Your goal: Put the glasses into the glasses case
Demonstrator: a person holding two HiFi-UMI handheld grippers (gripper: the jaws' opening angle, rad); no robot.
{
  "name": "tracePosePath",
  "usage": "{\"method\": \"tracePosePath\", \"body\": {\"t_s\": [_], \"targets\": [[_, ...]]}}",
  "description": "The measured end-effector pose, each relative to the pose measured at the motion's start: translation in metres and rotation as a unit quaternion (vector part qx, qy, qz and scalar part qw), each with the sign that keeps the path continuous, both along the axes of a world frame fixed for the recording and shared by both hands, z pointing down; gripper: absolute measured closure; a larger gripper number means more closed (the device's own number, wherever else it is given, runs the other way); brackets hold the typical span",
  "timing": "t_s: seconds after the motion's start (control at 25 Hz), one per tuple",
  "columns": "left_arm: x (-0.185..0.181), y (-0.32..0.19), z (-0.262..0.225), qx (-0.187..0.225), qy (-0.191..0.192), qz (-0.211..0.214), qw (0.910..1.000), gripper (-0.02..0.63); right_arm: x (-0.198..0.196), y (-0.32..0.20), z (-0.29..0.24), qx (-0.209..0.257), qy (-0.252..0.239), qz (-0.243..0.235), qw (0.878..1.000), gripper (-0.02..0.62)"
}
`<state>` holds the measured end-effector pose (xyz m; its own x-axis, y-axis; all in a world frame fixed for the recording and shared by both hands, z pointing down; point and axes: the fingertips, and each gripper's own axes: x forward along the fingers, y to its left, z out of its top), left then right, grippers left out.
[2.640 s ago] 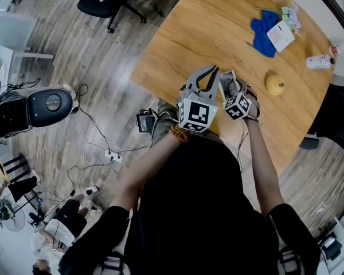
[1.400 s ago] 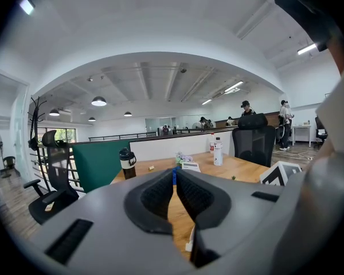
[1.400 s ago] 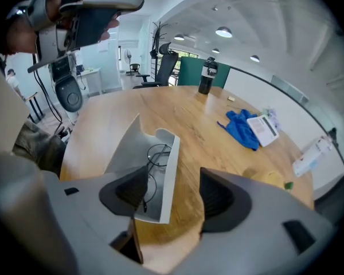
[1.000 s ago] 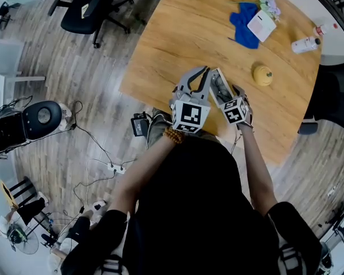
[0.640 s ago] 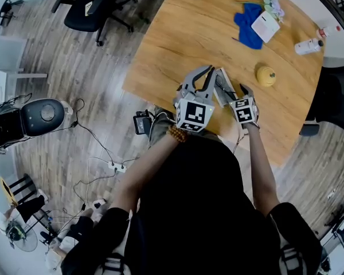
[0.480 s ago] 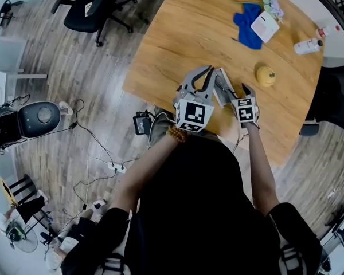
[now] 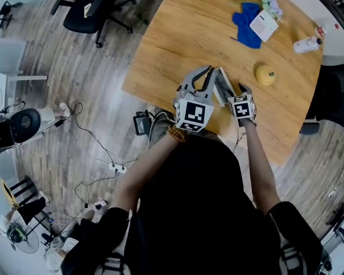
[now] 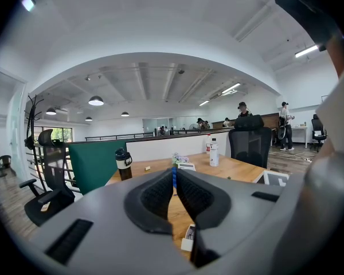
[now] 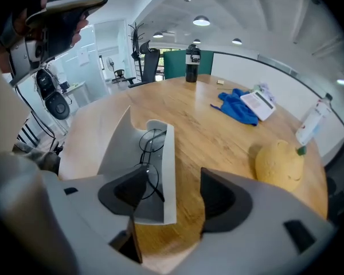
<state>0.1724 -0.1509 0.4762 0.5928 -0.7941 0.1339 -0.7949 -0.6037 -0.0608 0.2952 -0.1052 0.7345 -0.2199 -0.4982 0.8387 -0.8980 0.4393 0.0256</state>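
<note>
We see the glasses (image 9: 148,153) already lying inside the open case (image 9: 169,171), which sits on the table (image 9: 218,136) close to its near edge, right in front of the person. The lid is tipped up and back, which leaves the tray free for the frame to settle flat.

The right gripper (image 9: 173,182) straddles the case's front wall. One jaw hangs inside over the glasses and the other stays outside over the bare wood. Its jaws are wide but closing, and neither pad presses on anything yet. We judge that it is lining up on that wall, either to steady the case or to begin shutting it.

The left gripper (image 8: 174,182) has its jaws together with nothing between them and points out level across the table, just beside the case. From the head view we cannot tell whether it touches the lid, so it may simply be waiting there.

Compared with a second ago, the case and the left gripper are where they were. The right gripper has rolled a little and its jaws have narrowed.
</note>
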Motion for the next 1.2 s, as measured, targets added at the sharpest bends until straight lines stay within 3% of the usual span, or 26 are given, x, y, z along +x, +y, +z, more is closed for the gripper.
{"method": "tracePosePath", "body": {"t_s": [0.16,0.4,0.56,0.84,1.2], "targets": [[0.001,-0.001,0.000,-0.001,-0.001,0.001,1.0000,0.571,0.006,-0.005,-0.002,0.002,0.006,0.003,1.000,0.267],[0.001,-0.002,-0.001,-0.002,0.000,0.001,1.0000,0.571,0.004,-0.010,-0.007,0.036,0.053,-0.015,0.998,0.264],[0.001,-0.002,-0.001,-0.001,-0.002,0.002,1.0000,0.571,-0.003,-0.003,0.003,0.021,0.030,-0.008,0.999,0.292],[0.002,-0.002,0.000,0.001,-0.001,0.002,1.0000,0.571,0.009,-0.005,0.004,0.010,0.002,0.027,1.000,0.233],[0.004,0.000,-0.003,0.005,0.000,0.007,1.0000,0.571,0.012,-0.007,-0.004,0.042,0.031,0.010,0.999,0.236]]}}
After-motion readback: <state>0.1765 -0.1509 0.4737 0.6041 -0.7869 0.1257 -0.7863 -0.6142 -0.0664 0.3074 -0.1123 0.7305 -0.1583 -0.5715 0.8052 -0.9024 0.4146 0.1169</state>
